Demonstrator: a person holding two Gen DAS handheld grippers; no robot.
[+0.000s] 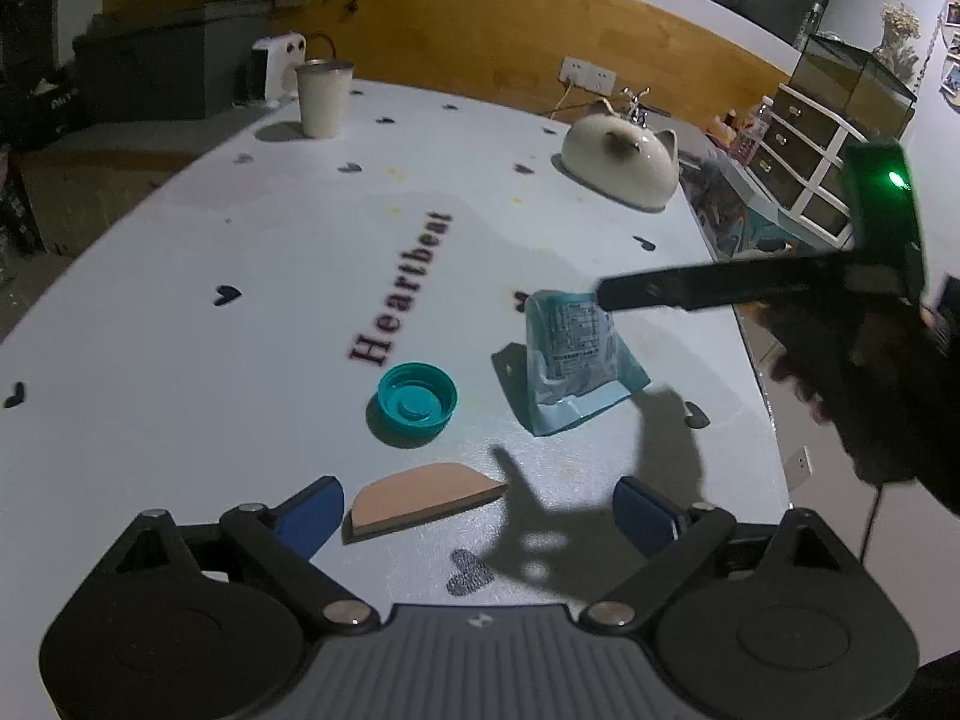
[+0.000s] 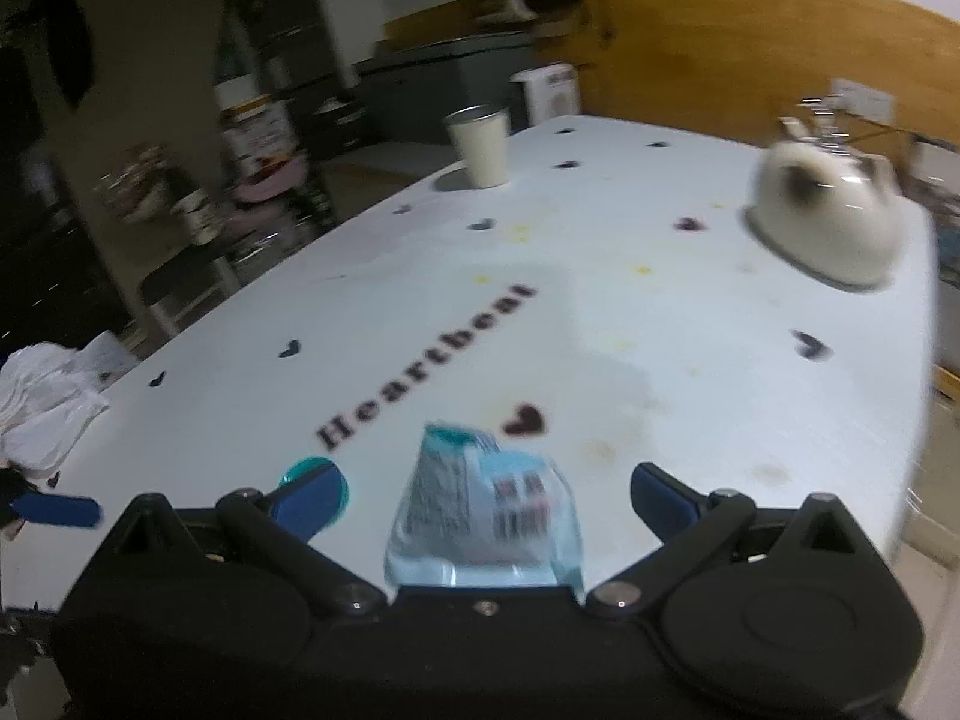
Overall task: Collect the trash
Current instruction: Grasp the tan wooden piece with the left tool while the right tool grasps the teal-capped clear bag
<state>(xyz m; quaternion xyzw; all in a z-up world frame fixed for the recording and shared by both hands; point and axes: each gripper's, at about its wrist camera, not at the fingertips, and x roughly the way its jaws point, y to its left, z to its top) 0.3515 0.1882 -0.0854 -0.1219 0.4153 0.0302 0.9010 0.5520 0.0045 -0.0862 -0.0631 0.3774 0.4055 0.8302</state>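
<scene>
Both pairs of blue-padded fingers stand wide apart and hold nothing; no trash looks collected yet.

The left gripper hangs low over the white table, its spread fingers flanking a peach-coloured half-round scrap that lies flat on the surface. Just past it sits an upturned teal bottle cap, and beside that a crumpled light-blue snack wrapper. The right gripper hovers over that wrapper, which lies between its parted fingers but is not pinched. All three pieces still rest on the table, so I judge the collecting barely begun. A cream metal-rimmed cup stands at the far edge; whether it is the bin I cannot tell.
</scene>
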